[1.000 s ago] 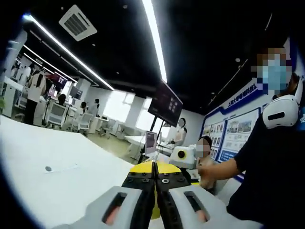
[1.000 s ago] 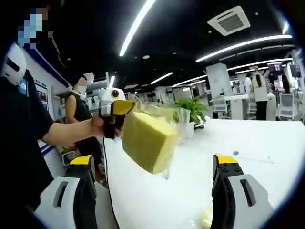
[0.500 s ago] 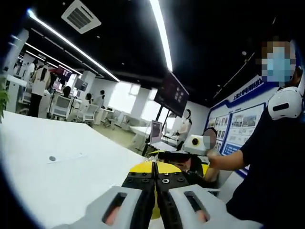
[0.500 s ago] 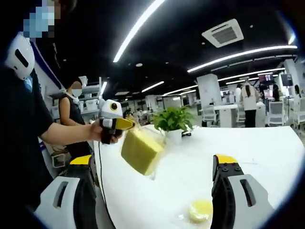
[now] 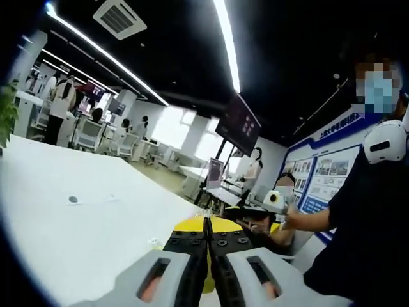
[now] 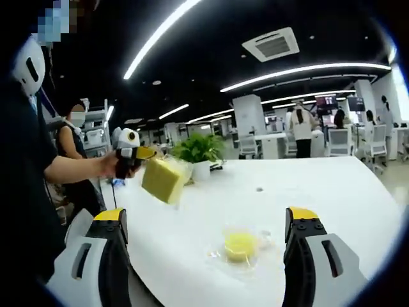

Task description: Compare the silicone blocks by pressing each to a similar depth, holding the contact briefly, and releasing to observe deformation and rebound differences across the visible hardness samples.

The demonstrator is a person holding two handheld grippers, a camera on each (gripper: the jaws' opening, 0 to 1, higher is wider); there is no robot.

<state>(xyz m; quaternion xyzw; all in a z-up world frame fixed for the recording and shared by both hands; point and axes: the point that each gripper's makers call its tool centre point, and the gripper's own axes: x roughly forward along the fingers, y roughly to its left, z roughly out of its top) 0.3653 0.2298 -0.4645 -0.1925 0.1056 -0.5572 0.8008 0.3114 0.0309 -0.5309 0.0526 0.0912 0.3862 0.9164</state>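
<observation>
Here, in the right gripper view, the left claw (image 6: 148,153) is showing at middle left of the frame, carried in a person's hand (image 6: 110,165) and gripping a yellow silicone block (image 6: 162,180) that is hanging tilted in a clear wrapper above the white surface (image 6: 332,192). Just right of that block, further back on the surface, a potted plant (image 6: 198,152) is standing. Moving right, a round yellow silicone sample (image 6: 241,244) is lying flat on the surface in clear wrapping, in the lower middle of the frame. It is sitting between the two jaws of the right claw (image 6: 208,220), somewhat nearer the right jaw, and apart from both. Those jaws are standing wide apart at the bottom of the frame, gripping nothing.

In the left gripper view, the left claw's (image 5: 207,225) jaws are rising from the bottom centre, pressed together, with the yellow of the block (image 5: 206,225) bulging just beyond the tips. The white surface (image 5: 77,224) is spreading over the lower left of the frame. To the right of the jaw tips, in the middle right, the right claw (image 5: 246,216) is showing, held in the person's other hand (image 5: 271,224); from this side I cannot tell how its jaws are standing.
</observation>
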